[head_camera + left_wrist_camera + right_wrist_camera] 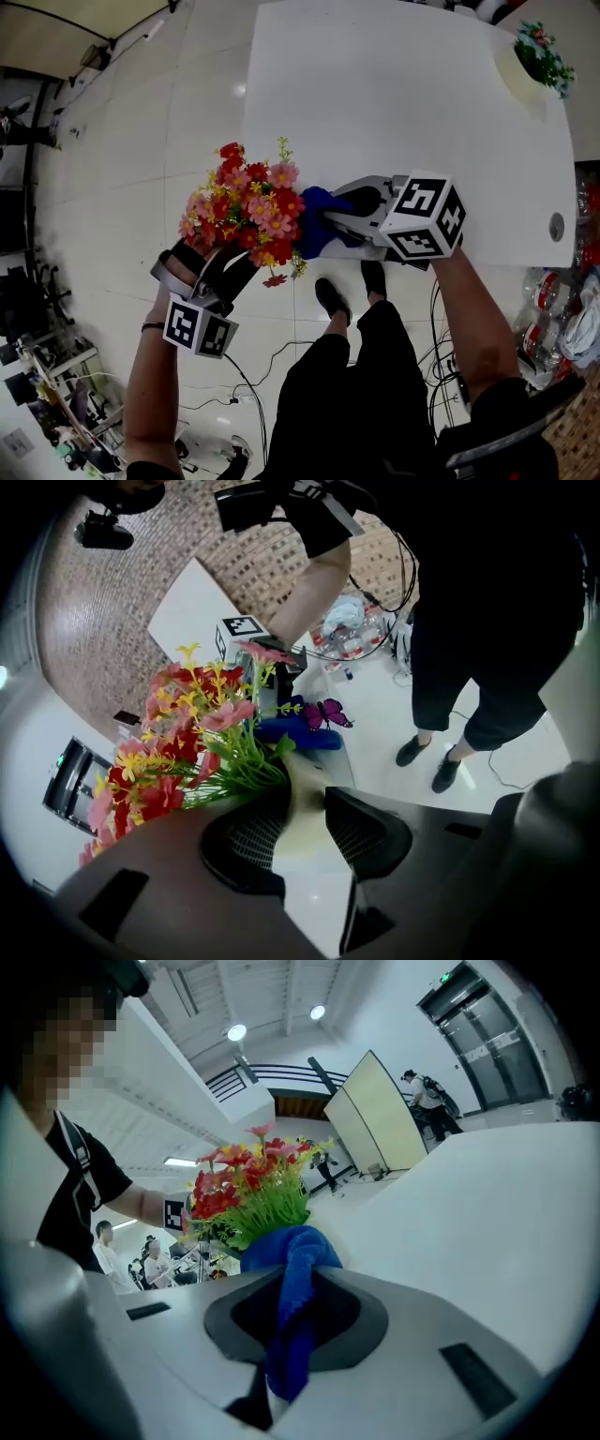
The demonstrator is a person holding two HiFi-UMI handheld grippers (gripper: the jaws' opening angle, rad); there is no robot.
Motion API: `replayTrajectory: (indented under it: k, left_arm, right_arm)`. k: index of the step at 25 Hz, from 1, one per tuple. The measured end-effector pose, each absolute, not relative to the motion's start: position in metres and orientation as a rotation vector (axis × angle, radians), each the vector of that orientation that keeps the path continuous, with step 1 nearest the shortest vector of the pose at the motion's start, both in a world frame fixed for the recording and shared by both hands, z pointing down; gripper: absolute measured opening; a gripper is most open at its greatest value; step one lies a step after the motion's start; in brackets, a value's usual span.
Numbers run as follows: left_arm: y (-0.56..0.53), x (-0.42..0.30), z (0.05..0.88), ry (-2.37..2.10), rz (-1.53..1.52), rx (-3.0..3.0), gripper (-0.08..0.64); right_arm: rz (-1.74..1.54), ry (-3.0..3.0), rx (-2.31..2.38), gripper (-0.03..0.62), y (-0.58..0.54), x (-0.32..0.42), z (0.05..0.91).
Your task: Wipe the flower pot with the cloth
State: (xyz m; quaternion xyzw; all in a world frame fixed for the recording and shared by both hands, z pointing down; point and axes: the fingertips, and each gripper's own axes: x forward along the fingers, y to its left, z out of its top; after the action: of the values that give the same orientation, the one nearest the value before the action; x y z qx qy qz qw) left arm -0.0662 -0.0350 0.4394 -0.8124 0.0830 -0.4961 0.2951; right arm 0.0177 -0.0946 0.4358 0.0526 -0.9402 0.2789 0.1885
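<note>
nearest to us sat the right gripper (330, 220), its marker cube (424, 217) uppermost. its jaws were clenched on a blue cloth (317, 230), which hung down between them in a fold. the bunched end of the cloth sat right at the side of the flower pot (302, 803), just under the green stems; whether it truly touched we could not tell. the left gripper (208, 272) grasped that cream pot, one pad on each side of its body. the pot hung in the air off the near edge of the white table (394, 94), above the tiled floor (122, 169), with its red, pink and yellow flowers (248, 211) turned up toward us.
</note>
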Motion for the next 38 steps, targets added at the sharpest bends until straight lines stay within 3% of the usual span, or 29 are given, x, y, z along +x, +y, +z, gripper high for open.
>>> replayTrajectory:
  k: [11, 22, 31, 38]
  left_arm:
    - [-0.032, -0.067, 0.422, 0.334, -1.382, -2.245, 0.133]
    - [-0.038, -0.05, 0.418, 0.879, -1.429, -2.336, 0.133]
    - [-0.04, -0.055, 0.433, 0.995, -1.522, -2.243, 0.133]
    - [-0.042, -0.051, 0.434, 0.845, -1.463, -2.318, 0.123]
  right_arm:
    - [0.823, -2.634, 0.165, 0.038, -0.112, 0.03, 0.428]
    - [0.903, -2.66, 0.226, 0.038, -0.123, 0.029, 0.412]
    - [0.93, -2.655, 0.216, 0.038, -0.128, 0.017, 0.416]
    - [0.882, -2.631, 0.189, 0.038, -0.154, 0.01, 0.424]
